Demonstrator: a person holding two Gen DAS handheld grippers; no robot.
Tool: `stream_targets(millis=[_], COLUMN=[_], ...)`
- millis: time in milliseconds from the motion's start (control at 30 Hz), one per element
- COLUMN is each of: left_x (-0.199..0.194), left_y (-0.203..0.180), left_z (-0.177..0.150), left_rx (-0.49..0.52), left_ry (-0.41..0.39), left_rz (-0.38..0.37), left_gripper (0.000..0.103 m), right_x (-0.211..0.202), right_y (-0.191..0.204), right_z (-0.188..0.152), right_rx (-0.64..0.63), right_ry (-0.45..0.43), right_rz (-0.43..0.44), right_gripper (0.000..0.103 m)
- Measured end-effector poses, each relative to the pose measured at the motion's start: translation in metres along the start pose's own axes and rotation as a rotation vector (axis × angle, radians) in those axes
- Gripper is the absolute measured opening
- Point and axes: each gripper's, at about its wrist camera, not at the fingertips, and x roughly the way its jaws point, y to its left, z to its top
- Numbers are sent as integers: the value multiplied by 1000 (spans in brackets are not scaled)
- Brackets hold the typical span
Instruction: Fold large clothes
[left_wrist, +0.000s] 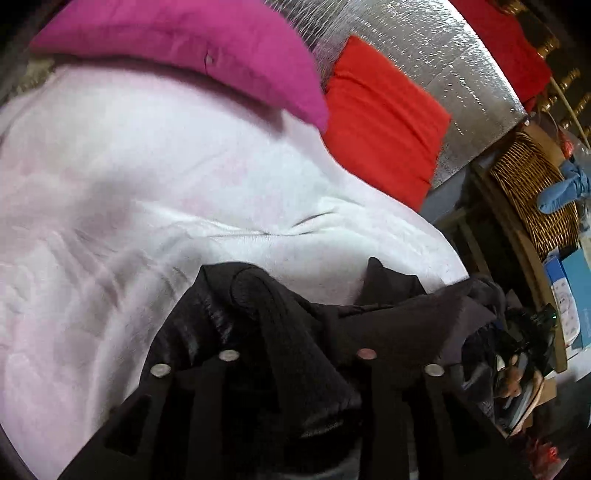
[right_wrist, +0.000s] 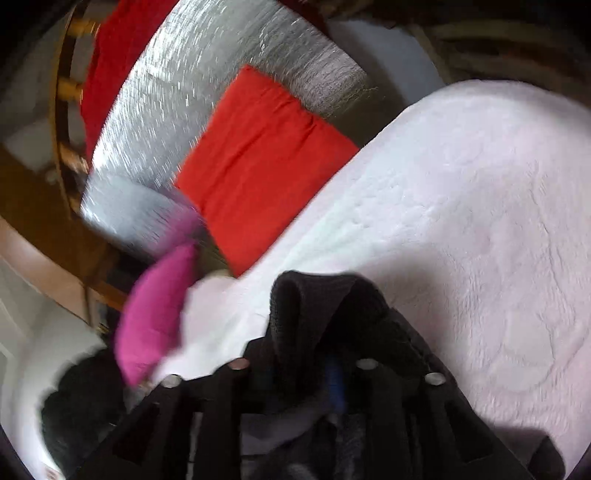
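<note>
Clearly, seen from the left wrist, a magenta pillow (left_wrist: 177, 48) lies at the far left of the bed, on a pale pink-white blanket (left_wrist: 129, 192), with a red pillow (left_wrist: 384, 118) to its right against a silver quilted headboard (left_wrist: 436, 48) and a wicker basket (left_wrist: 532, 192) beyond the bed's edge. Low in that view the left gripper (left_wrist: 295, 362) has black garment (left_wrist: 280, 314) bunched between its fingers; whether they pinch it or merely stand apart around it I cannot tell. From the right wrist, the right gripper (right_wrist: 303, 365) likewise has a ribbed fold of the same dark cloth rising between its fingers, grip uncertain, the garment lying on the blanket at the near edge.
</note>
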Motion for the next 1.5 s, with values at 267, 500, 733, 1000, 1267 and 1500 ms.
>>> stream_targets(millis=[267, 500, 733, 1000, 1267, 1500], left_x=[-88, -113, -87, -74, -61, -52], left_y=[-19, -102, -109, -92, -95, -94], left_z=[2, -96, -169, -175, -181, -183], left_rx=[-23, 259, 254, 260, 282, 310], left_ry=[-215, -180, -79, -104, -97, -81], left_rz=[166, 404, 514, 547, 571, 599], left_gripper=[95, 95, 95, 95, 97, 101], right_x=[-107, -150, -138, -127, -105, -92], right_y=[30, 99, 108, 110, 95, 85], right_z=[2, -84, -178, -215, -219, -217], right_rx=[-74, -466, -686, -757, -723, -690], right_ry=[-147, -90, 4, 19, 80, 117], right_rz=[5, -246, -420, -483, -512, -535], right_gripper=[100, 98, 97, 97, 97, 97])
